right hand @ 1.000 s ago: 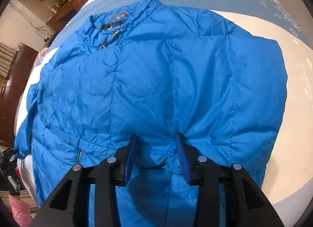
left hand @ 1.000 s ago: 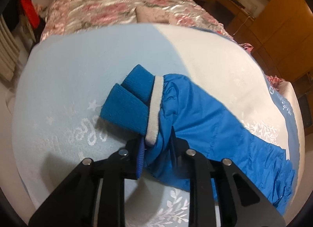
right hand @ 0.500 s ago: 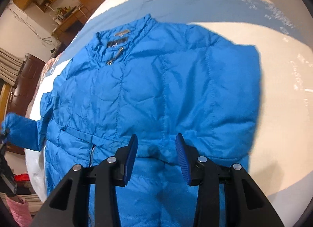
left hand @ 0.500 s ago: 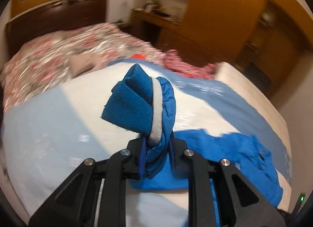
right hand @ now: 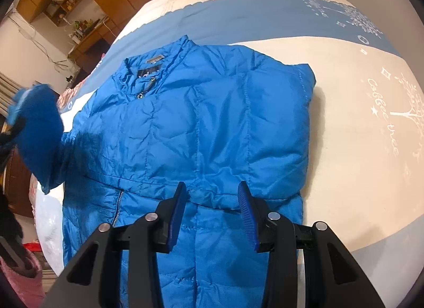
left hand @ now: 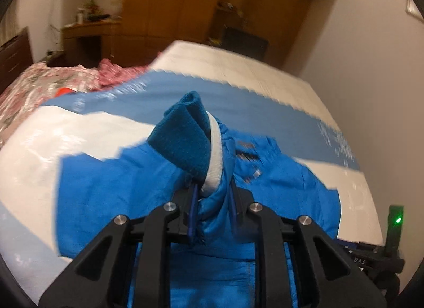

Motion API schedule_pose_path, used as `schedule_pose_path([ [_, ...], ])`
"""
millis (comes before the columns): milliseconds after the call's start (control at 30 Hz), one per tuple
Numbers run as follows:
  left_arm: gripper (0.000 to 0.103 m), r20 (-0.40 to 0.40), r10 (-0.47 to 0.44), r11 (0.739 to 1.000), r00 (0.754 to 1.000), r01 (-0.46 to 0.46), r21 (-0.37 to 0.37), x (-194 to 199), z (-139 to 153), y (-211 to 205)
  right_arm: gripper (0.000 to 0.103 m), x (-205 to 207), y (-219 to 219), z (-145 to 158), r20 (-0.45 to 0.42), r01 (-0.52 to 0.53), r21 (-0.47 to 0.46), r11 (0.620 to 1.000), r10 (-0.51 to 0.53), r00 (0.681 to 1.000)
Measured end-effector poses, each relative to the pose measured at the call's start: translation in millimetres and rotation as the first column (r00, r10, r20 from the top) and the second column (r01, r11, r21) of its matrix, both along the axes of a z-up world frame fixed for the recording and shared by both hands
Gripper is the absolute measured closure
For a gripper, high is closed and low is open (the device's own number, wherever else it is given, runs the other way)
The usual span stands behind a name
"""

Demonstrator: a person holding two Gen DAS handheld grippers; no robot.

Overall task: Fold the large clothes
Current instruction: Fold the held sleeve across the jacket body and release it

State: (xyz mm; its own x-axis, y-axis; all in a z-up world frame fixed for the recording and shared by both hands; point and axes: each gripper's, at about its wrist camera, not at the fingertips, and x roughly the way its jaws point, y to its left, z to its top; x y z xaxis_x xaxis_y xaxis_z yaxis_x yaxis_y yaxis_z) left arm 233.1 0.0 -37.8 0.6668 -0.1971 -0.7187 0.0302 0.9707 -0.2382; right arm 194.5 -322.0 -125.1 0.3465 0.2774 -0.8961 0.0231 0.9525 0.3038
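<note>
left gripper (left hand: 212, 202): jaws clamped on the sleeve end of the blue down jacket (right hand: 201, 133), held up in the air above the jacket body
sleeve cuff (left hand: 182, 138): darker blue knit with a white band, folded over, sticks up past the left fingertips; in the right wrist view it shows blurred at the jacket's left edge (right hand: 37, 127)
right gripper (right hand: 212, 209): jaws apart, nothing between the pads, hovering over the jacket's waist seam; whether the tips touch the fabric cannot be told
right pads (right hand: 176, 215): blue ribbed
jacket: spread flat, front up, on the bedspread (right hand: 357, 127); collar at the far end from the right gripper, hem end runs under that gripper
jacket zipper pulls (right hand: 148, 87): just below the collar; a second zipper (right hand: 118, 207) runs along the jacket's left edge near the waist seam
jacket right side: folded in, straight edge, no sleeve sticking out
bedspread: cream with blue bands and white print, under the jacket on all sides
floral quilt (left hand: 39, 87): pink, beyond the jacket, far left in the left wrist view
wooden wardrobe (left hand: 185, 3): behind the bed, well apart from the jacket, blurred
</note>
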Motion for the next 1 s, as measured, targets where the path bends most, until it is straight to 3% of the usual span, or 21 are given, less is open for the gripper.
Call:
schedule_pose_path([
  [167,0.085,-0.122,-0.049,0.999,0.991,0.049,-0.002,19,-53,-26,0.063,-1,-7,-4,-0.004,0.005,0.004,1.000,-0.005,1.000],
  [333,0.081,-0.209,-0.146,0.989,0.967,0.146,-0.015,29,-95,-42,0.063,0,-10,-9,-0.014,0.004,0.013,1.000,-0.004,1.000],
  [433,0.073,-0.213,-0.252,0.967,0.944,0.236,-0.099,22,-99,-44,0.062,1,-10,-9,-0.013,0.000,0.018,1.000,0.000,1.000],
  [533,0.063,-0.182,-0.356,0.923,0.916,0.315,-0.219,10,-88,-38,0.063,5,-5,-6,-0.008,-0.012,0.014,1.000,0.012,1.000],
  [633,0.062,-0.168,-0.309,0.944,0.936,0.280,-0.176,4,-76,-20,0.063,9,4,-1,0.000,-0.033,0.021,0.999,0.033,0.999],
  [700,0.062,-0.193,-0.212,0.976,0.958,0.196,-0.098,6,-74,2,0.062,14,12,1,0.004,-0.055,0.029,0.998,0.055,0.998],
  [733,0.062,-0.209,-0.143,0.990,0.968,0.141,-0.024,11,-74,14,0.062,18,19,3,0.004,-0.070,0.034,0.997,0.070,0.998],
  [800,0.062,-0.254,-0.050,0.995,0.966,0.069,0.066,18,-83,33,0.062,28,31,3,0.001,-0.099,0.056,0.993,0.099,0.995],
  [1000,0.062,-0.334,-0.033,0.997,0.942,0.053,0.051,28,-119,44,0.062,60,70,-6,-0.041,-0.149,0.109,0.983,0.155,0.987],
])
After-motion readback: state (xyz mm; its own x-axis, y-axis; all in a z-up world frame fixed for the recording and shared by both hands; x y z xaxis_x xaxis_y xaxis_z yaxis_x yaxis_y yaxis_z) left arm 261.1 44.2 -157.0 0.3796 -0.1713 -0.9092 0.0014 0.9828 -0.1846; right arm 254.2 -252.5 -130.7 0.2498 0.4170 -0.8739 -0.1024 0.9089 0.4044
